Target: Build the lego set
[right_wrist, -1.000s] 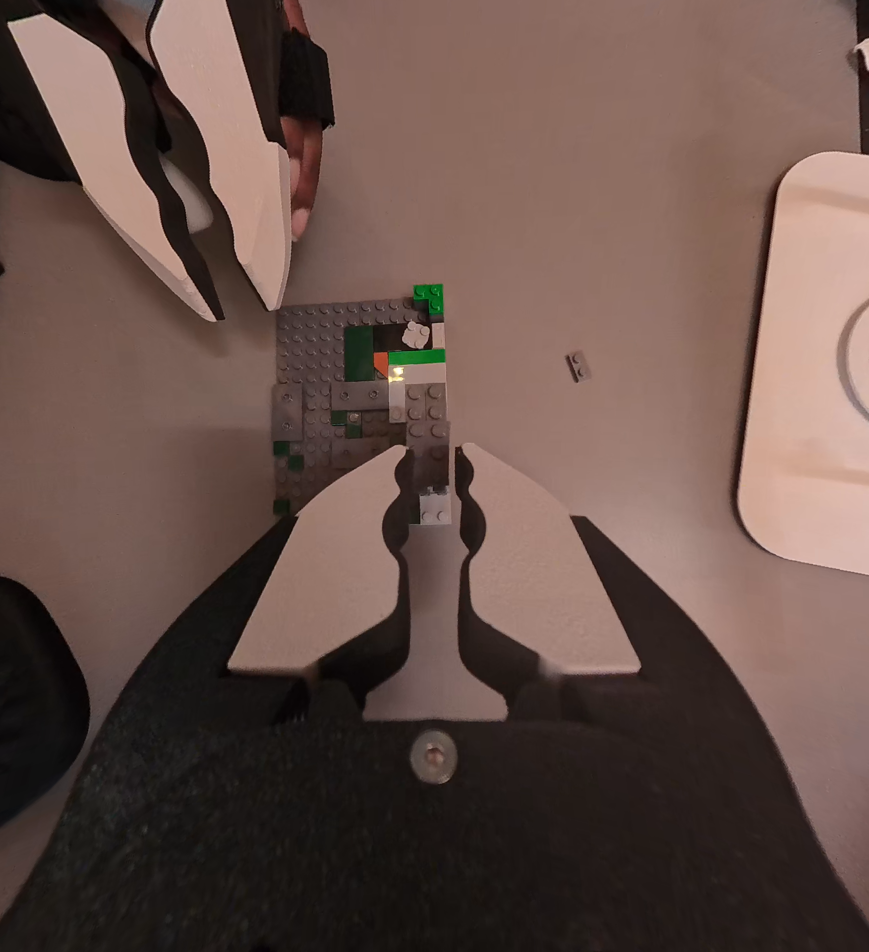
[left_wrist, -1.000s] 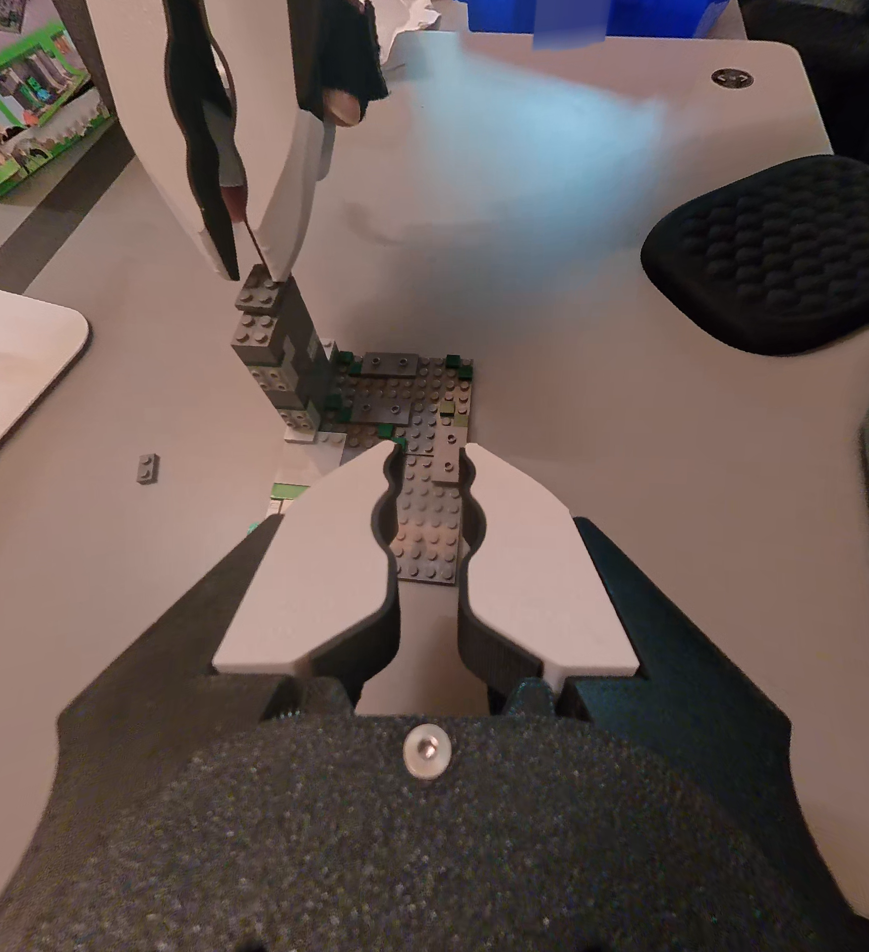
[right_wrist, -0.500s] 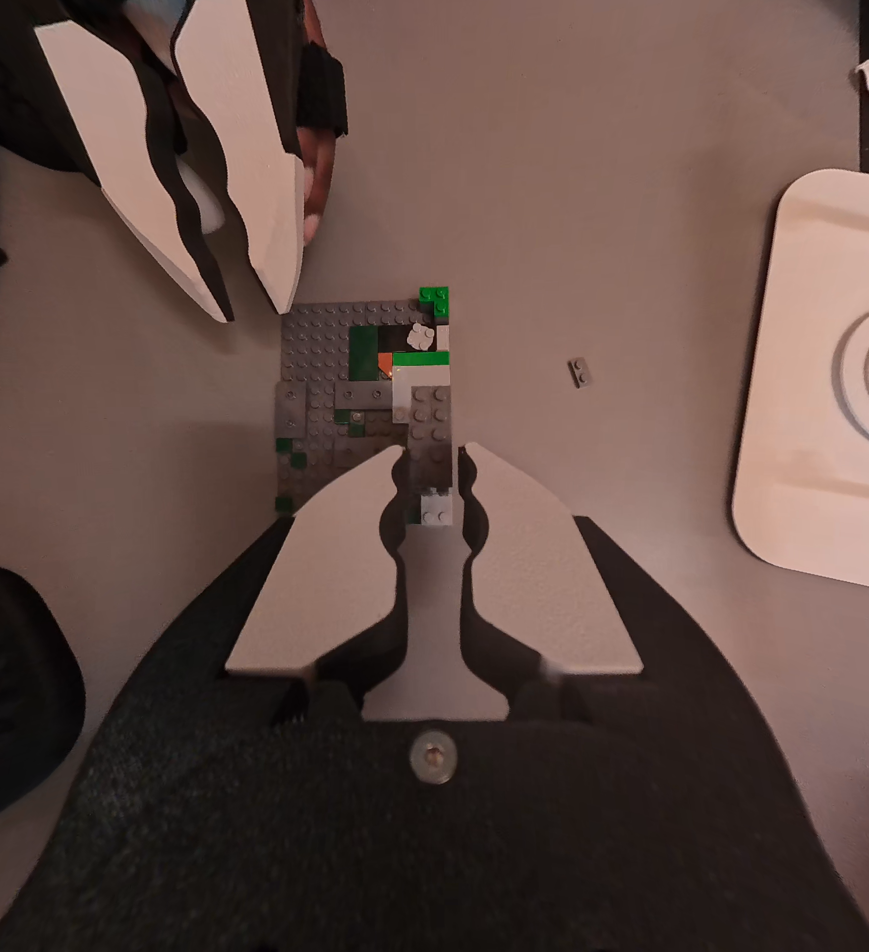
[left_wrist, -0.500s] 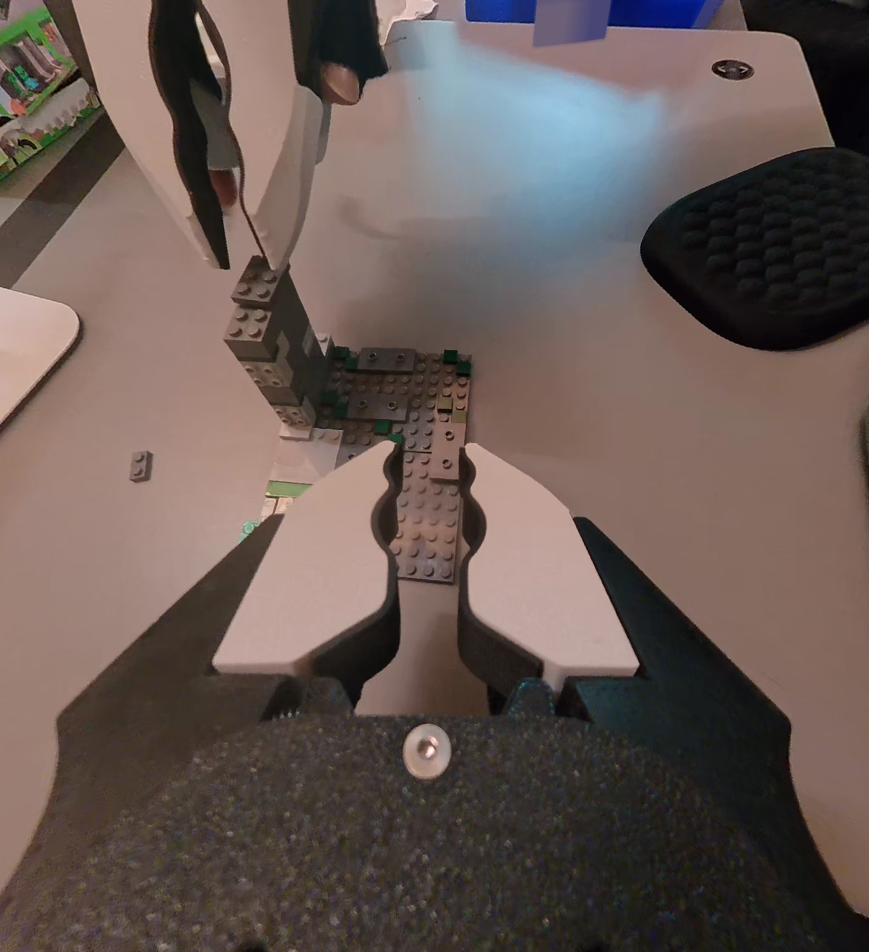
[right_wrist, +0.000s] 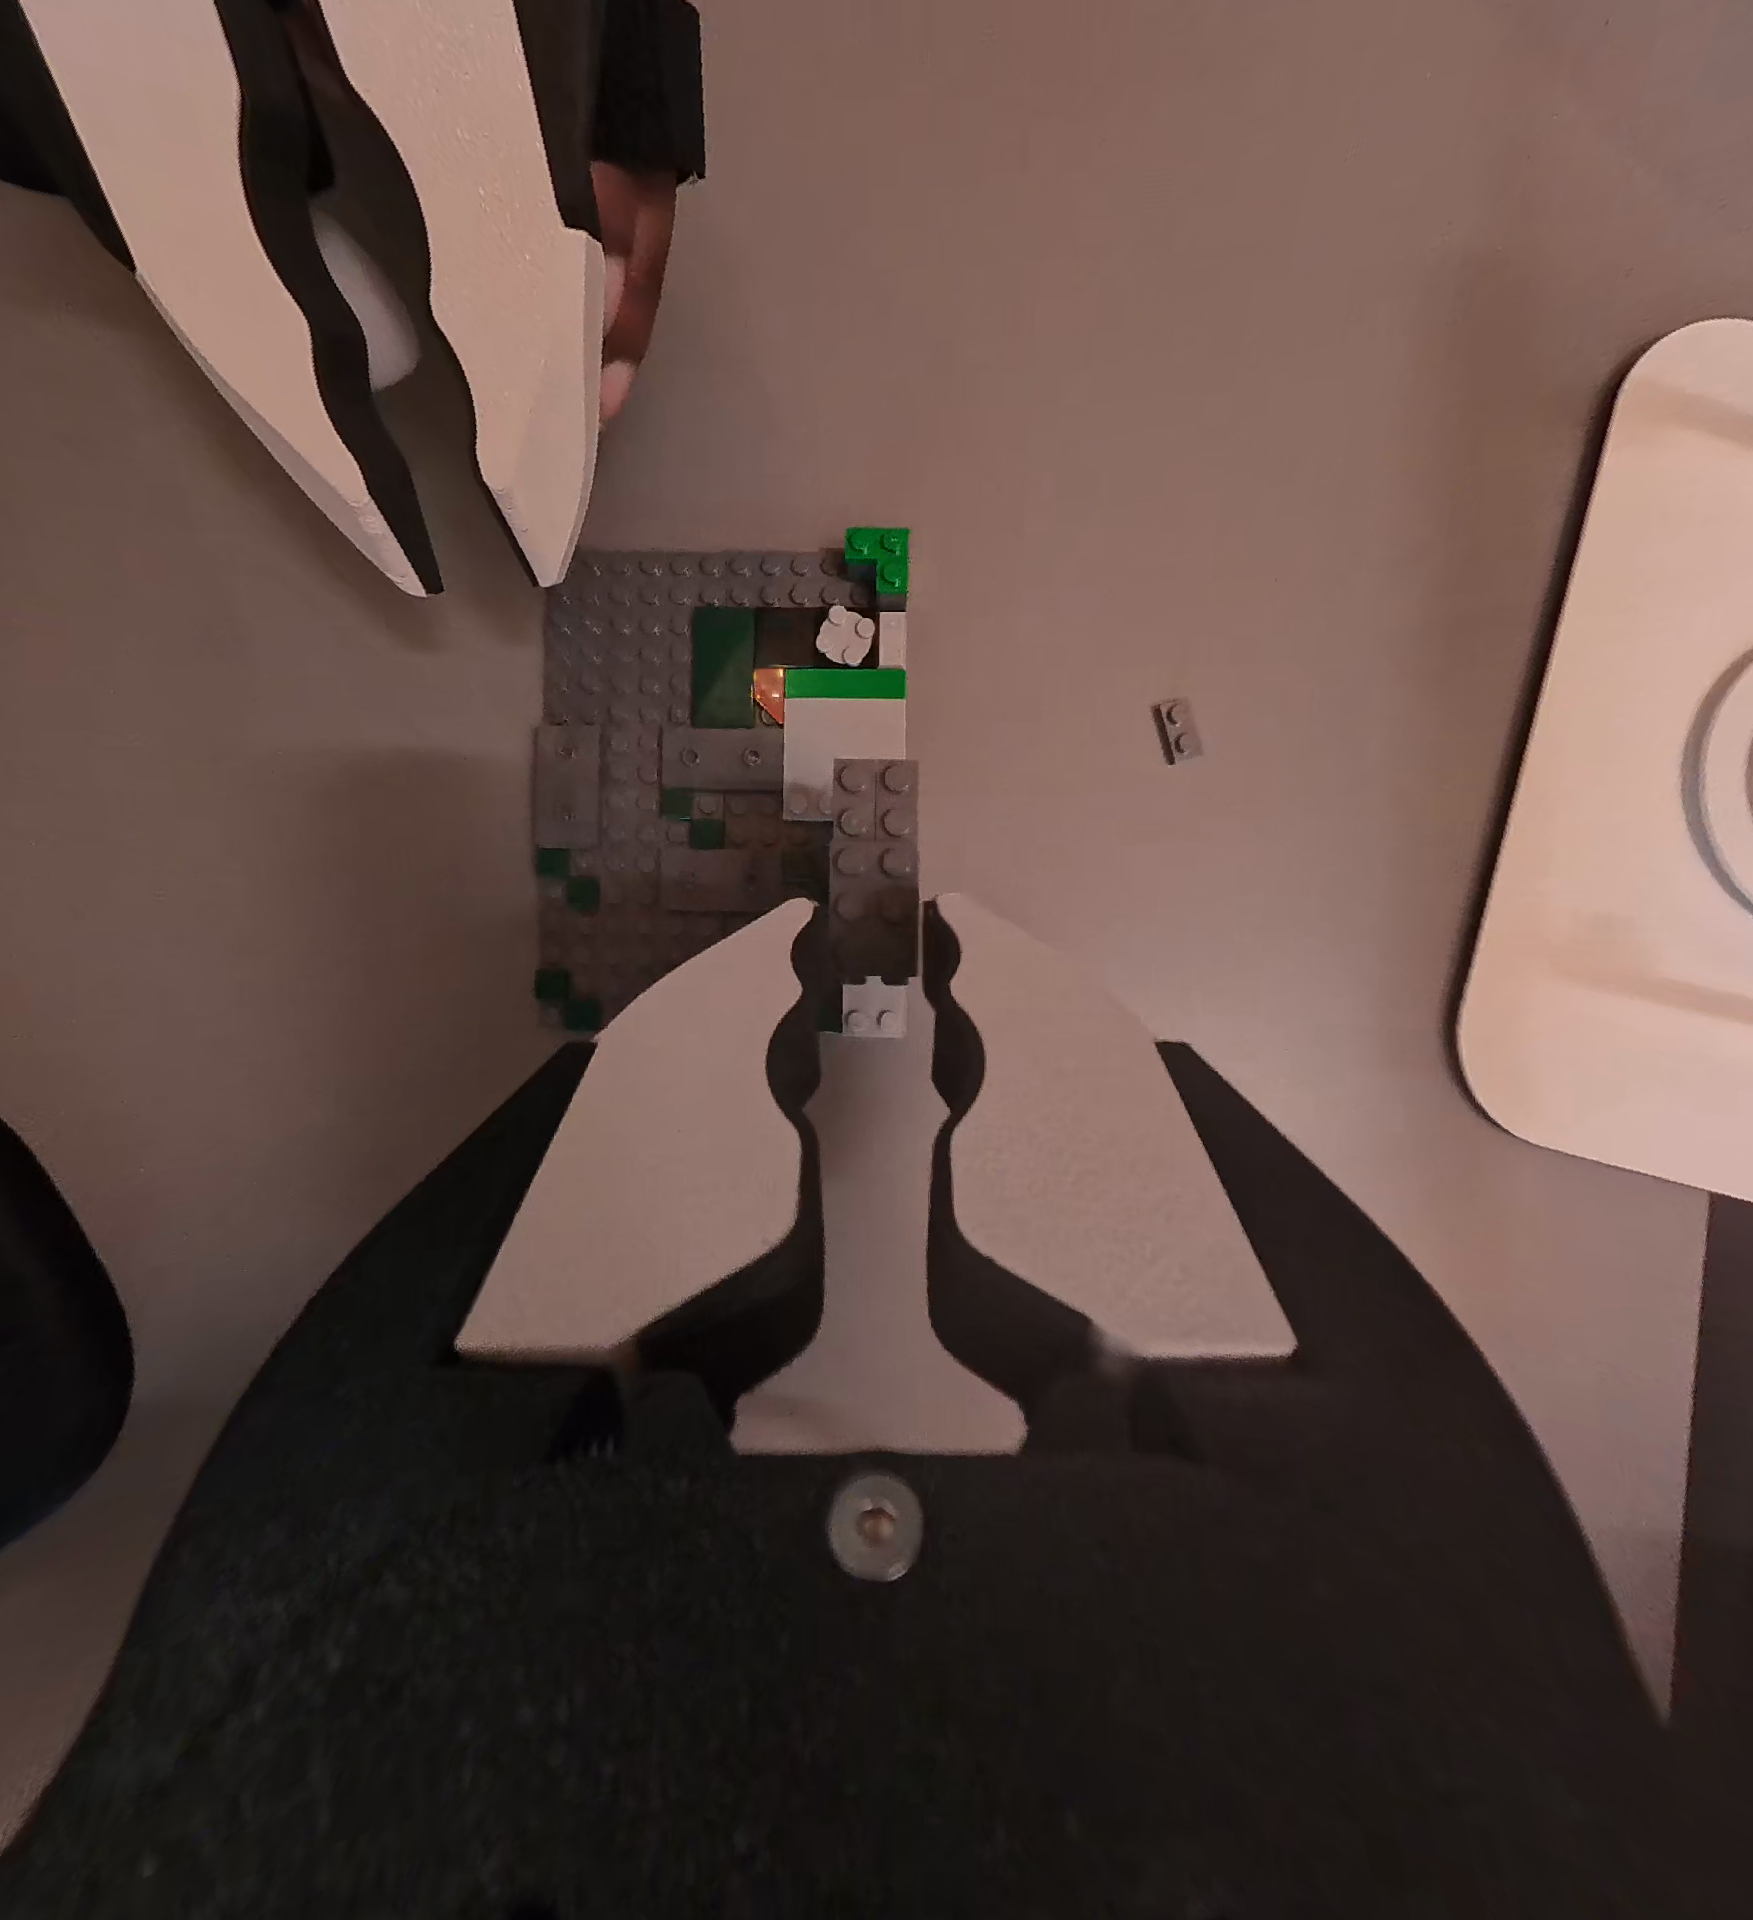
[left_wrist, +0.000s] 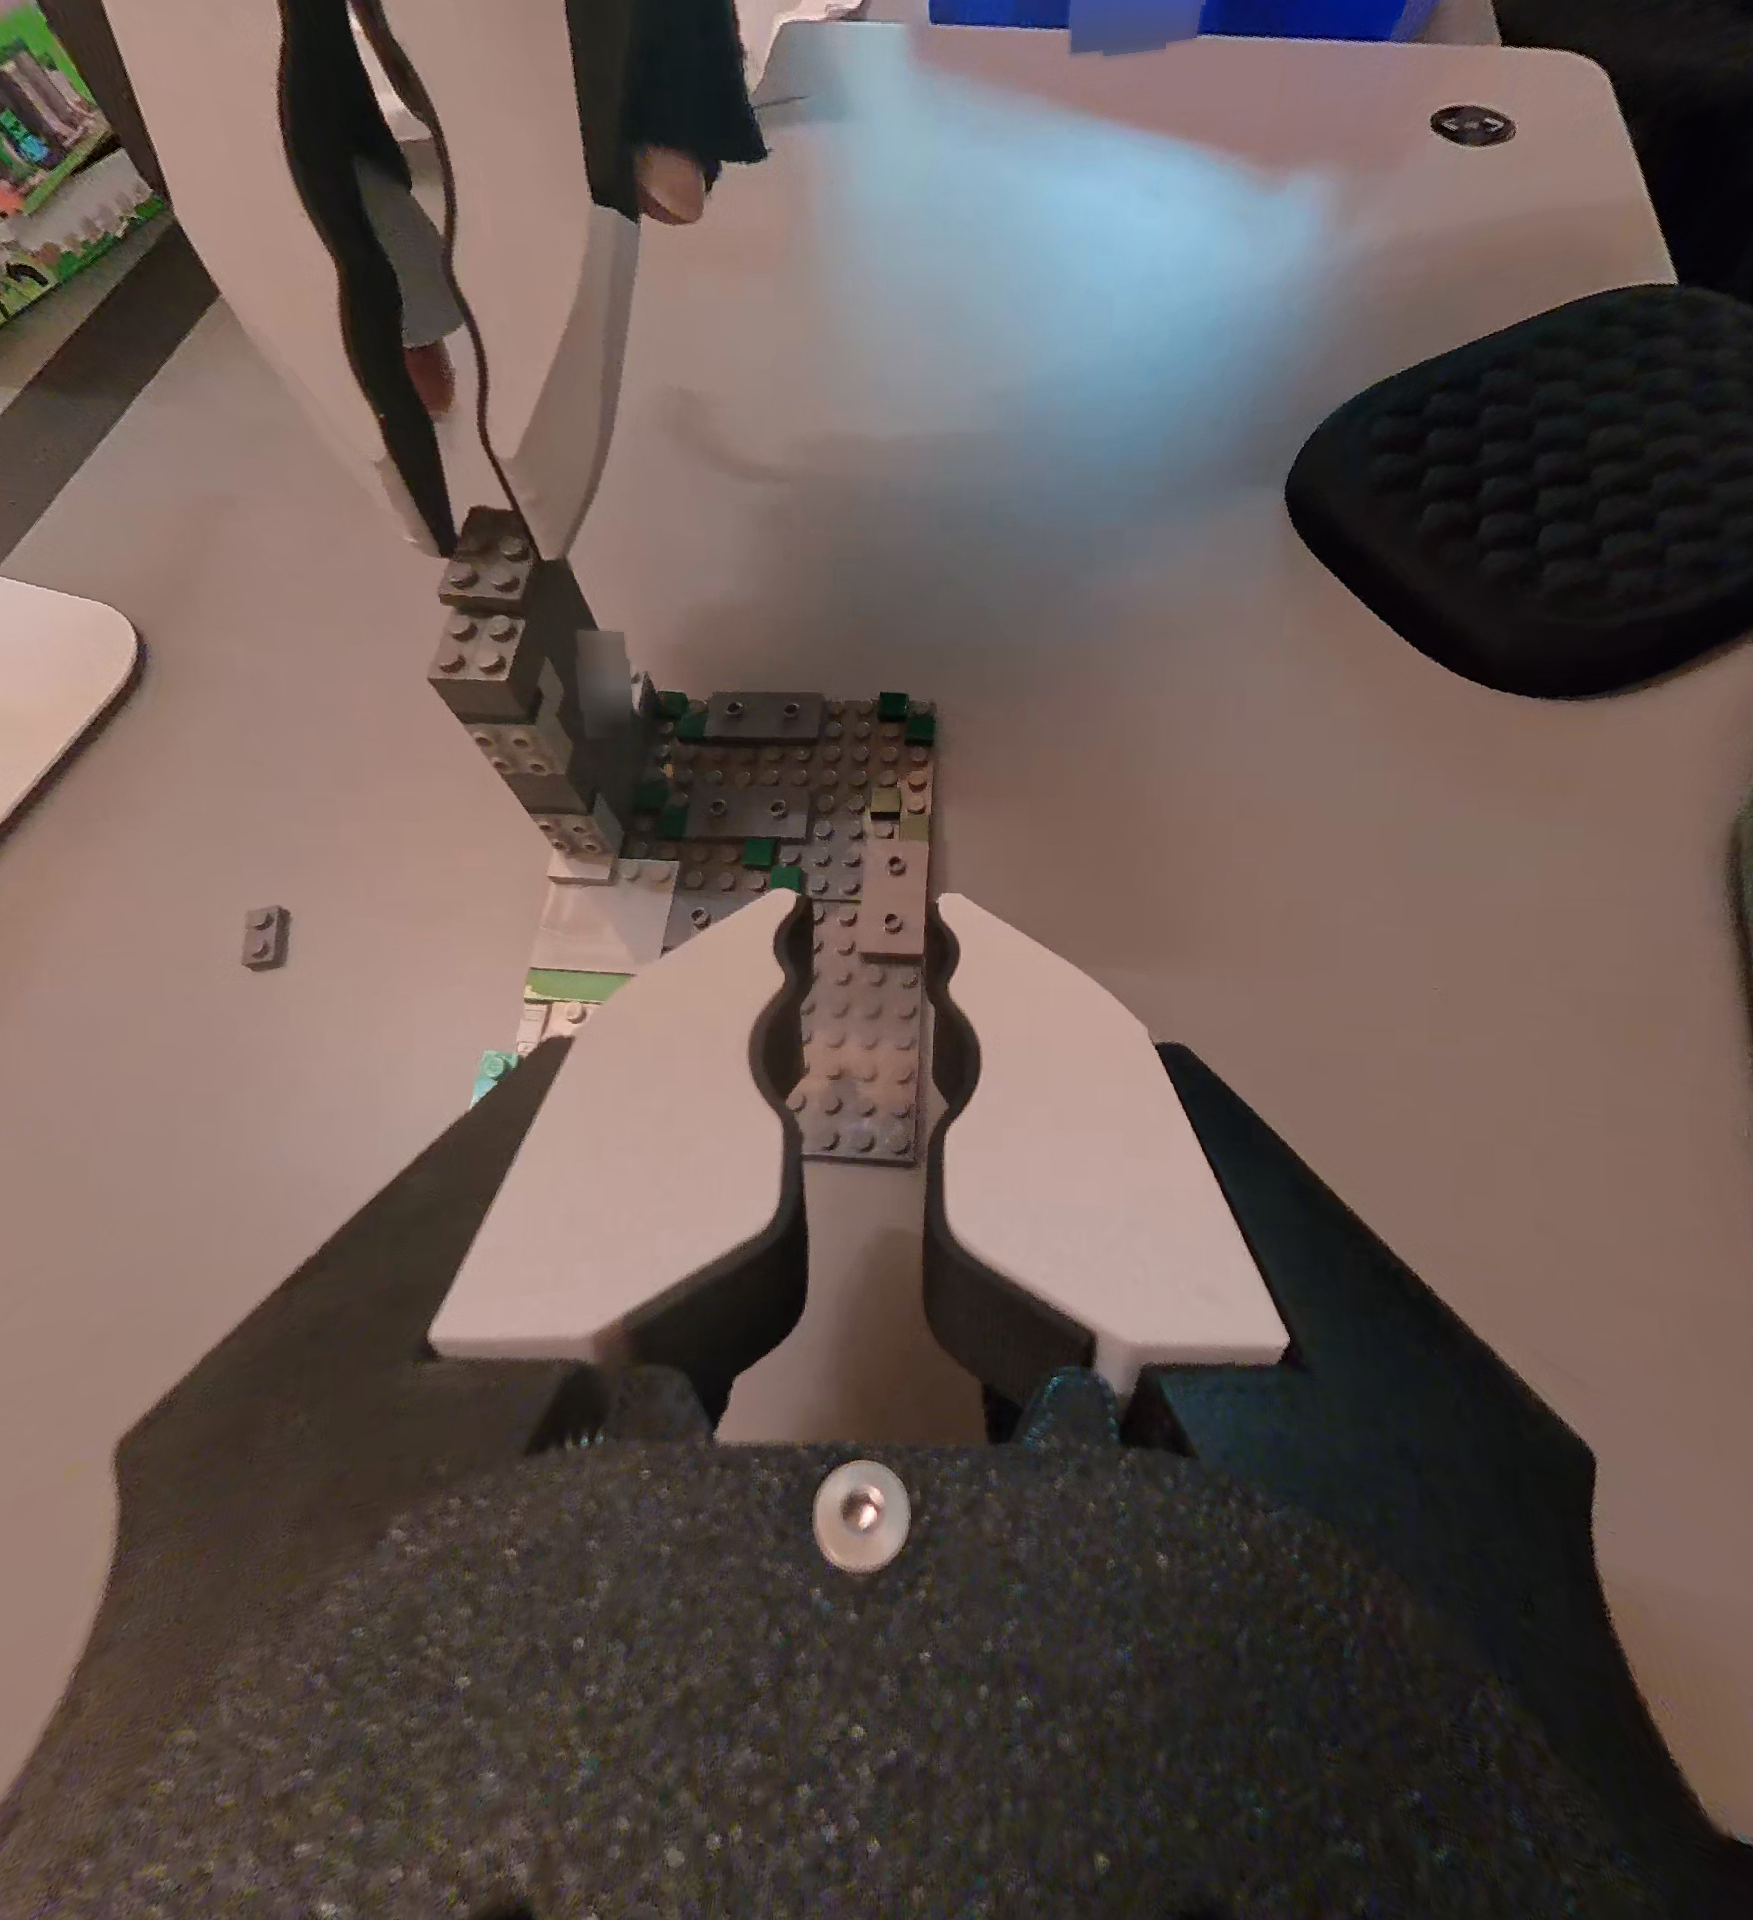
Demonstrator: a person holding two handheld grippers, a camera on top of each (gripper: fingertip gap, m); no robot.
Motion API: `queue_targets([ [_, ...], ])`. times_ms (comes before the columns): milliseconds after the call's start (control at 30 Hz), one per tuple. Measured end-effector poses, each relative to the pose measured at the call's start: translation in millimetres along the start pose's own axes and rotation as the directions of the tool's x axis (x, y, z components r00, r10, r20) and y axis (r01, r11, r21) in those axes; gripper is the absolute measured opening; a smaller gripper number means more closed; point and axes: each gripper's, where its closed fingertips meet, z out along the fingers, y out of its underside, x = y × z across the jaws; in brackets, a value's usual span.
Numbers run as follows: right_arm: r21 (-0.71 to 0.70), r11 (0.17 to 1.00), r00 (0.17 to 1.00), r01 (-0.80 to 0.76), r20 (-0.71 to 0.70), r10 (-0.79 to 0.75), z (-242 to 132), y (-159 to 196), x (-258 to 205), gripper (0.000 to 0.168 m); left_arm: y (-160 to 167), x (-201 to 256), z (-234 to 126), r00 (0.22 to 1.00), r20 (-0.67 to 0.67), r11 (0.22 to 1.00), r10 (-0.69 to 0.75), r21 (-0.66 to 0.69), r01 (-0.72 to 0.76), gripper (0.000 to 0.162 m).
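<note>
Right wrist view, looking straight down: the lego build (right_wrist: 643,727), a grey studded baseplate with green and white pieces, lies flat at the centre of the tabletop (right_wrist: 1215,312). A stepped grey tower (right_wrist: 874,831) stands on the side at its 3 o'clock. The right gripper (right_wrist: 872,904) brackets the tower's top brick, fingers slightly apart; whether they squeeze it cannot be told. Over the last second almost nothing has shifted: the fingers keep the same narrow gap and have settled a touch closer around that brick. This suggests the brick is being seated or steadied, not carried off.

The left gripper (right_wrist: 482,582) hangs spread and empty by the baseplate's 11 o'clock corner, barely moved. A loose small grey plate (right_wrist: 1176,732) waits at 3 o'clock, untouched, likely a coming piece. Beyond it sits a white tray (right_wrist: 1578,831).
</note>
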Motion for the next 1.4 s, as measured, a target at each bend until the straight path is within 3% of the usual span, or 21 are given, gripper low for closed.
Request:
queue_targets([
  [600, 0.038, 0.999, 0.999, -0.006, 0.036, 0.005, -1, -5, -1, 0.022, 4, 2, 2, 1.000, -0.011, 1.000, -0.002, -0.012, 0.002, 0.020],
  [933, 0.220, 0.970, 0.992, -0.101, -0.055, 0.116, -43, -6, 12, 0.023, 5, 1, 3, 1.000, -0.011, 1.000, -0.005, -0.014, 0.005, 0.019],
  [1167, 0.238, 0.964, 0.983, -0.116, -0.109, 0.145, -20, 22, -3, 0.031, 4, -4, 3, 1.000, 0.012, 1.000, -0.011, -0.007, 0.011, 0.019],
  [1400, 0.369, 0.922, 0.973, -0.121, -0.139, 0.183, 11, 24, 3, 0.037, 5, -5, 5, 1.000, 0.016, 1.000, -0.021, -0.010, 0.021, 0.019],
])
